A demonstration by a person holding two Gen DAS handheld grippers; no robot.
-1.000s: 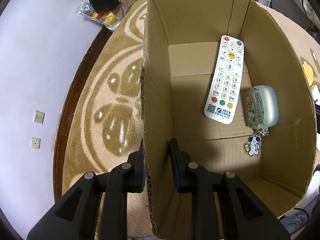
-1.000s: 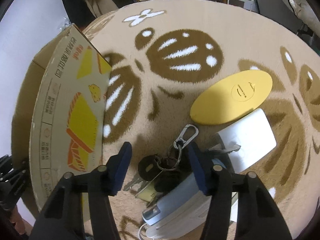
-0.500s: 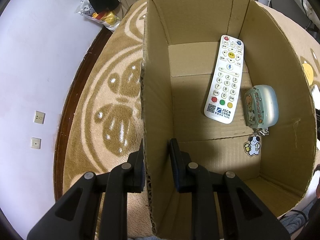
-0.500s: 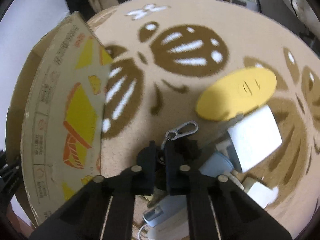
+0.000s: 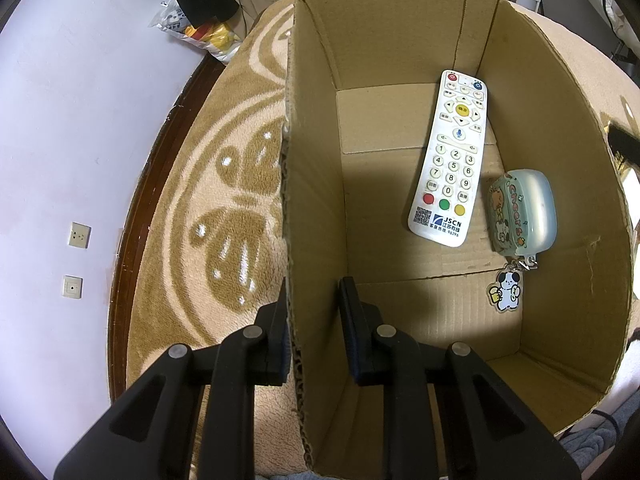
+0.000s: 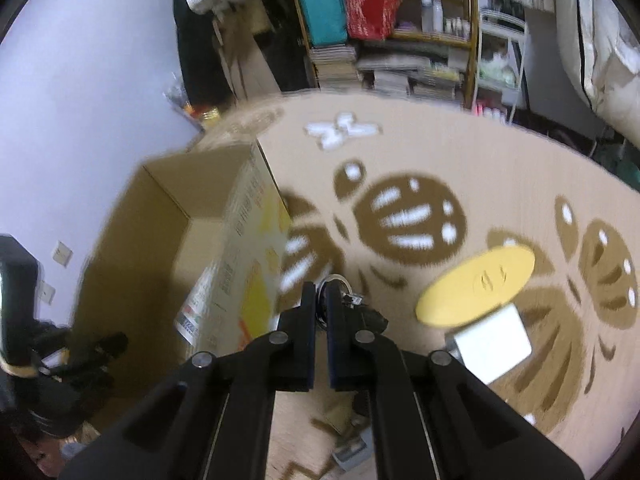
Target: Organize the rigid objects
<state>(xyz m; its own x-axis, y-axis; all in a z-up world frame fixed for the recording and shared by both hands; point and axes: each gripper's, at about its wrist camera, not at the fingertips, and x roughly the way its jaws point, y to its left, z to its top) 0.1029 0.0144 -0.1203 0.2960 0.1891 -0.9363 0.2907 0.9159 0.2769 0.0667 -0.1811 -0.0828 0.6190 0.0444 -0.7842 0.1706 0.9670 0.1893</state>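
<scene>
Keys [image 6: 340, 294] lifted — right claw [image 6: 320, 300] now clamped

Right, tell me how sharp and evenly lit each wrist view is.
Left wrist view: sharp, the white remote control legible, shadow covering the brown cardboard box's left inner side. Right wrist view: motion-blurred throughout, the yellow oval disc smeared; both bend at the edges.

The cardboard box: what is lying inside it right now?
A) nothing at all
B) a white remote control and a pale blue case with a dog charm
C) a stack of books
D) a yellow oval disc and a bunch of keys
B: the left wrist view looks down into the cardboard box, and on its floor lie the white remote control and the pale blue case with its dog charm.
</scene>
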